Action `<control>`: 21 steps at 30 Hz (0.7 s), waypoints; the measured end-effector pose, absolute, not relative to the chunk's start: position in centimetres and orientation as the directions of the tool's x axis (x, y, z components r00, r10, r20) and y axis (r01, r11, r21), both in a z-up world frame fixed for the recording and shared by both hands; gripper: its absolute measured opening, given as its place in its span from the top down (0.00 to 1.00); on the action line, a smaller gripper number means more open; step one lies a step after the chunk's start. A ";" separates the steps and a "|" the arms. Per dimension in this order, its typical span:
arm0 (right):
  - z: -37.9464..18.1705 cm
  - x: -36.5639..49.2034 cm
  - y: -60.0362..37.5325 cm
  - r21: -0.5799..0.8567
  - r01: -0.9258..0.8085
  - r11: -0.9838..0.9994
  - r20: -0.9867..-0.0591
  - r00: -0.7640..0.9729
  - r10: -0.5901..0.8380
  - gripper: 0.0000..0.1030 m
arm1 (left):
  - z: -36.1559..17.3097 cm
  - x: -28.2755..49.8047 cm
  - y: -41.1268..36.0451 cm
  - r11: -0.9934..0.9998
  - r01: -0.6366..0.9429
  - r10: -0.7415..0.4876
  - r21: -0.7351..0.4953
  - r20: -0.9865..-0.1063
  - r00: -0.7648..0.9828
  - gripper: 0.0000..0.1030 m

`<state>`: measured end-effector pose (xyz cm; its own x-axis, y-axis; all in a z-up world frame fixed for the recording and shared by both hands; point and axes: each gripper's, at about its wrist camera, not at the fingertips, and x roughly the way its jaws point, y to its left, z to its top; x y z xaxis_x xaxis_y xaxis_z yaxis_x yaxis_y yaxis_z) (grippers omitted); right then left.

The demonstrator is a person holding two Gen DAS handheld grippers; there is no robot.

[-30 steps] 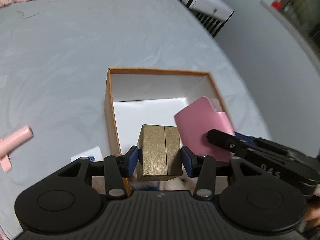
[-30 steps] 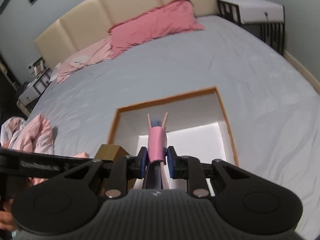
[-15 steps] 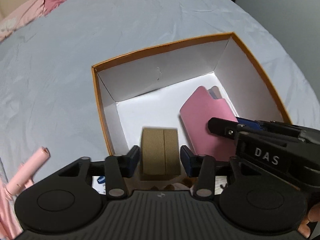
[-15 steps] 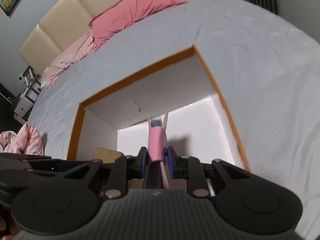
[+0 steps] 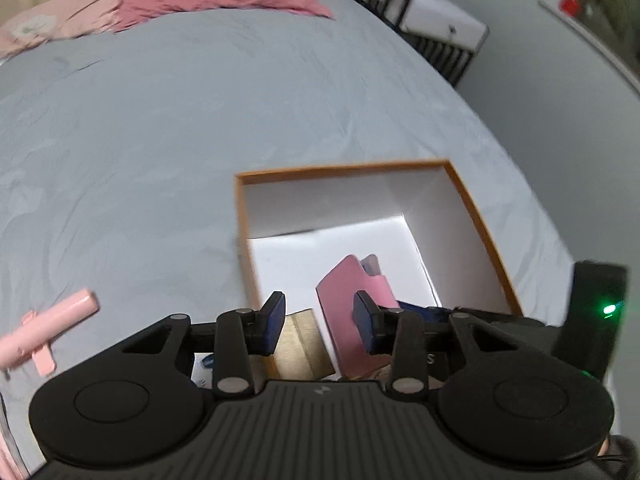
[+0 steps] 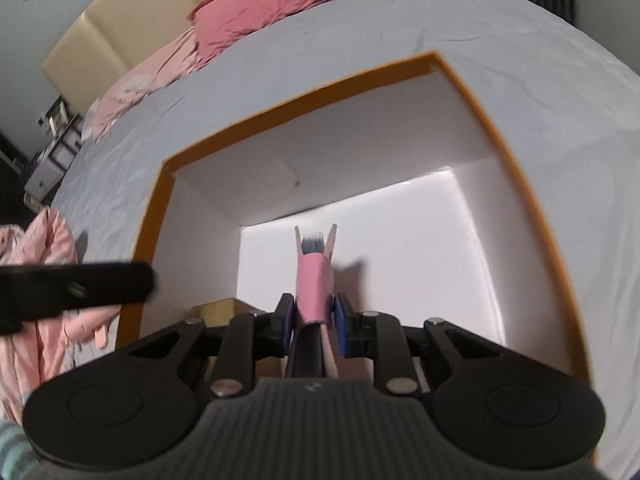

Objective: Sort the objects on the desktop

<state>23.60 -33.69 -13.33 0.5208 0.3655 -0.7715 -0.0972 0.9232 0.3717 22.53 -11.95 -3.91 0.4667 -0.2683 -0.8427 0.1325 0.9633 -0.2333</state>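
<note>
The right gripper (image 6: 310, 318) pinches the pink case (image 6: 314, 288) on edge, its long axis pointing forward, low over the box (image 6: 516, 184) floor. The left gripper (image 5: 320, 320) is spread and empty above the gold block (image 5: 302, 344) lying in the box's near-left corner.

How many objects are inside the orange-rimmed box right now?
2: the gold block lies by the box's near-left wall, released by the open left gripper; the pink card holder is clamped in the right gripper. Grippers may hide more.
</note>
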 end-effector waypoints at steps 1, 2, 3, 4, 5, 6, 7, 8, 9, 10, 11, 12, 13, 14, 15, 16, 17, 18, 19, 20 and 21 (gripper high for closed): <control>-13.3 23.7 -33.2 0.362 -0.113 0.925 -0.772 0.520 0.365 0.78 | -3.9 22.3 -11.3 0.962 0.117 -0.272 -0.246 -0.840 0.470 0.58; -13.3 23.8 -32.8 0.353 -0.132 0.926 -0.772 0.519 0.368 0.78 | -3.9 21.9 -10.7 0.961 0.103 -0.273 -0.255 -0.839 0.471 0.58; -13.3 24.0 -32.3 0.345 -0.148 0.927 -0.772 0.517 0.370 0.78 | -4.0 21.5 -10.0 0.961 0.088 -0.271 -0.261 -0.839 0.472 0.58; -13.4 24.1 -31.9 0.334 -0.162 0.929 -0.775 0.514 0.368 0.78 | -3.9 21.5 -9.5 0.963 0.072 -0.264 -0.261 -0.843 0.468 0.58; -13.3 24.2 -31.5 0.321 -0.177 0.931 -0.779 0.510 0.365 0.78 | -4.0 21.4 -8.6 0.964 0.056 -0.255 -0.259 -0.849 0.463 0.58; -13.4 24.2 -31.0 0.306 -0.192 0.932 -0.783 0.506 0.361 0.78 | -4.4 21.0 -7.9 0.965 0.037 -0.247 -0.259 -0.854 0.457 0.58; -13.4 24.2 -30.5 0.289 -0.208 0.934 -0.790 0.499 0.356 0.78 | -4.5 20.9 -7.1 0.965 0.022 -0.241 -0.260 -0.859 0.452 0.58; -13.4 24.0 -29.9 0.269 -0.227 0.936 -0.797 0.493 0.349 0.78 | -4.8 20.8 -6.5 0.966 0.007 -0.235 -0.259 -0.863 0.446 0.58; -13.4 23.7 -29.4 0.250 -0.246 0.937 -0.802 0.490 0.342 0.78 | -4.9 20.3 -5.6 0.966 -0.008 -0.228 -0.259 -0.867 0.442 0.58; -13.3 23.3 -28.8 0.213 -0.267 0.940 -0.803 0.500 0.324 0.78 | -5.2 20.0 -5.0 0.966 -0.023 -0.223 -0.259 -0.871 0.439 0.58; -13.2 23.1 -28.3 0.183 -0.282 0.942 -0.806 0.506 0.308 0.78 | -5.3 19.7 -4.5 0.965 -0.035 -0.220 -0.260 -0.873 0.436 0.58; -13.1 22.8 -28.0 0.164 -0.293 0.942 -0.808 0.507 0.299 0.77 | -5.4 19.5 -3.9 0.964 -0.044 -0.219 -0.263 -0.875 0.433 0.58; -12.9 22.6 -27.9 0.155 -0.298 0.942 -0.810 0.508 0.294 0.75 | -5.5 19.2 -3.5 0.963 -0.051 -0.219 -0.266 -0.876 0.430 0.58; -12.6 22.2 -28.0 0.149 -0.301 0.942 -0.811 0.507 0.290 0.75 | -5.4 18.7 -2.9 0.961 -0.058 -0.221 -0.270 -0.876 0.430 0.58; -12.3 21.9 -28.1 0.150 -0.300 0.942 -0.812 0.505 0.291 0.74 | -5.5 18.6 -2.5 0.959 -0.064 -0.223 -0.276 -0.876 0.428 0.58; -12.1 21.9 -28.2 0.173 -0.301 0.938 -0.811 0.497 0.309 0.72 | -5.4 18.5 -2.1 0.956 -0.068 -0.233 -0.287 -0.876 0.423 0.58; -12.0 22.0 -28.5 0.216 -0.297 0.930 -0.809 0.478 0.340 0.69 | -5.4 18.3 -1.8 0.950 -0.067 -0.251 -0.305 -0.873 0.418 0.58; -12.0 22.2 -28.7 0.252 -0.283 0.925 -0.810 0.462 0.362 0.64 | -5.4 18.2 -1.4 0.945 -0.070 -0.262 -0.319 -0.869 0.420 0.58; -12.0 22.3 -28.9 0.279 -0.267 0.922 -0.810 0.451 0.375 0.63 | -5.3 18.1 -1.2 0.944 -0.074 -0.262 -0.322 -0.866 0.427 0.58; -12.1 22.5 -29.0 0.294 -0.253 0.922 -0.811 0.446 0.380 0.63 | -5.1 17.9 -1.0 0.945 -0.074 -0.257 -0.319 -0.863 0.435 0.58; -12.2 22.7 -29.0 0.297 -0.236 0.925 -0.816 0.440 0.374 0.63 | -5.1 17.7 -0.8 0.945 -0.072 -0.256 -0.318 -0.861 0.440 0.58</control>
<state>22.66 -29.05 -12.24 0.4404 0.3738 -0.8163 -0.2359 0.9254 0.2965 17.69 -0.77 -5.08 0.4402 -0.2560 -0.8606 -0.0724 0.9453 -0.3182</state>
